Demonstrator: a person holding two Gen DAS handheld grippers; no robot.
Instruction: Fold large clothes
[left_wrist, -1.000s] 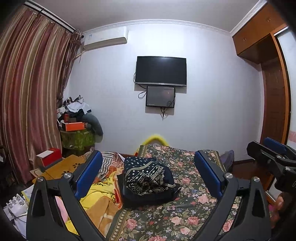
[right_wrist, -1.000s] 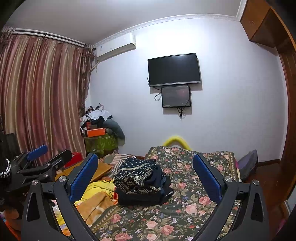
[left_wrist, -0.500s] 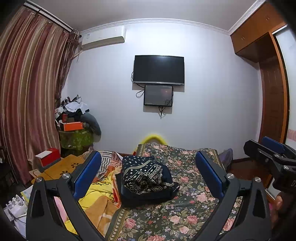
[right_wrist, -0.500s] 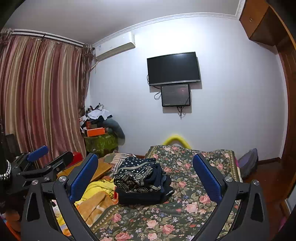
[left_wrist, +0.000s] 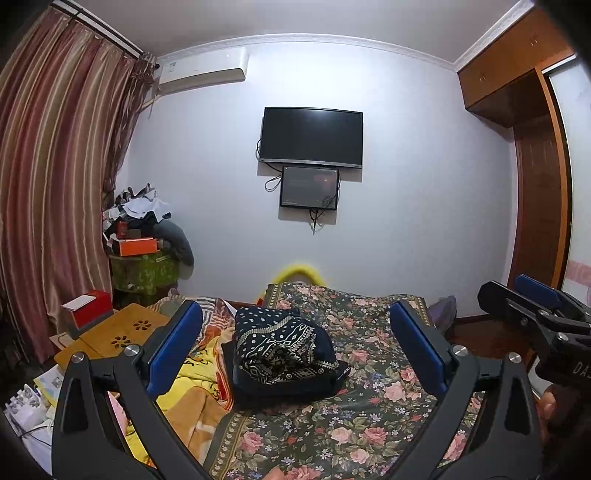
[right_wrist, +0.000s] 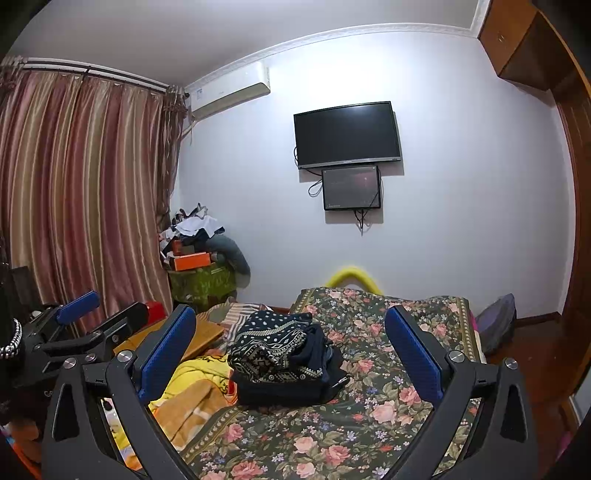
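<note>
A folded stack of dark clothes, with a navy garment patterned in white (left_wrist: 280, 347) (right_wrist: 273, 350) on top, rests on the flowered bedspread (left_wrist: 369, 402) (right_wrist: 369, 406). My left gripper (left_wrist: 295, 347) is held above the bed's near end, open and empty, well short of the stack. My right gripper (right_wrist: 291, 350) is also open and empty, raised at about the same distance. The right gripper (left_wrist: 532, 306) shows at the right edge of the left wrist view. At the left of the right wrist view, the left gripper (right_wrist: 85, 317) is visible.
A yellow and orange blanket (left_wrist: 192, 391) lies bunched left of the stack. A wooden lap table (left_wrist: 110, 332) with a red box (left_wrist: 88, 306) stands by the striped curtain (left_wrist: 48, 184). A cluttered green stand (left_wrist: 144, 266) fills the corner. A TV (left_wrist: 312, 134) hangs on the far wall; a wardrobe (left_wrist: 535, 177) is at right.
Both grippers have tilted slightly upward, so the bed and clothes stack sit a little lower in view. The stack has not moved and both grippers stay open.
</note>
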